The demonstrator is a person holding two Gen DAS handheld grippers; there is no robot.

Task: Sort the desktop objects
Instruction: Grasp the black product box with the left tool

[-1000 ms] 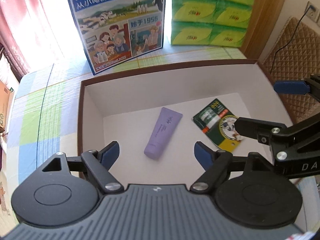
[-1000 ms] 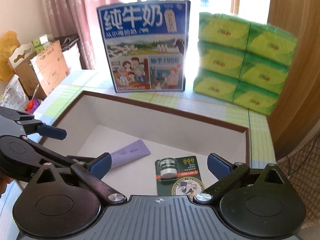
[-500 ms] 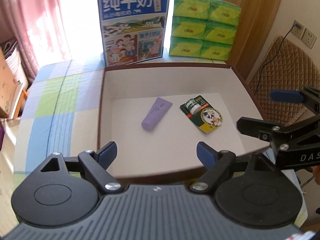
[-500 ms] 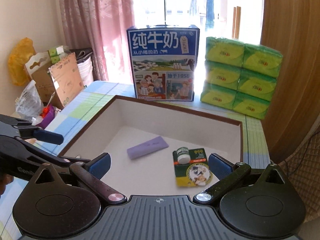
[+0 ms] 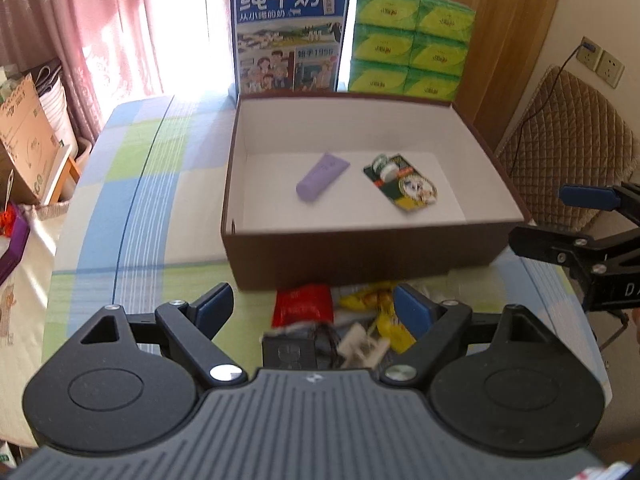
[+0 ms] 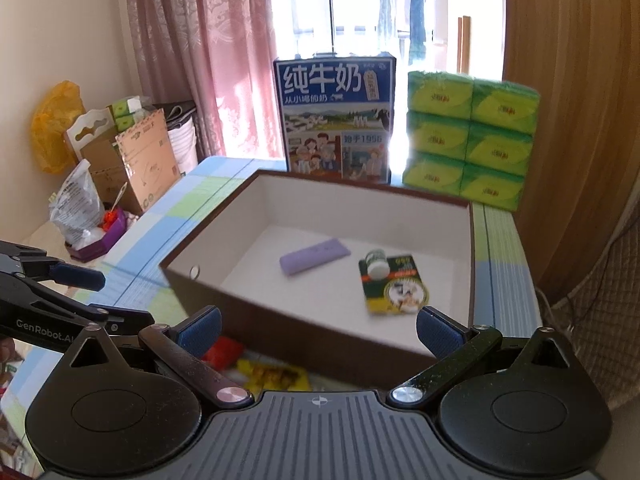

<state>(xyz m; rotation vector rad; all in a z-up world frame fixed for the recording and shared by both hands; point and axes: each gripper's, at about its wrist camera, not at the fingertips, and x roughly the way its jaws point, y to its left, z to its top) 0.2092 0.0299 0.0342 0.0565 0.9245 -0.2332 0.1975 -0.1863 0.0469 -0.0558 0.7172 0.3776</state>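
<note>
A brown box (image 5: pixel 360 254) with a white inside stands on the checked tablecloth. A purple tube (image 5: pixel 322 177) and a green blister card with a small jar (image 5: pixel 402 186) lie in it; the right wrist view shows the same box (image 6: pixel 280 320), tube (image 6: pixel 314 257) and card (image 6: pixel 390 284). In front of the box lies a small pile: a red packet (image 5: pixel 304 306), yellow wrappers (image 5: pixel 376 308), a black item (image 5: pixel 292 350). My left gripper (image 5: pixel 316 312) hangs open over that pile, holding nothing. My right gripper (image 6: pixel 318 330) is open and empty, near the box's front right.
A blue milk carton (image 5: pixel 290 34) and stacked green tissue packs (image 5: pixel 408 54) stand behind the box. A quilted chair (image 5: pixel 560 144) is on the right. Cardboard boxes and bags (image 6: pixel 120 160) sit left of the table. The tablecloth (image 5: pixel 140 200) spreads left of the box.
Both grippers have pulled back and up from over the box, so the whole box and the pile in front of it have come into view. Both stay open.
</note>
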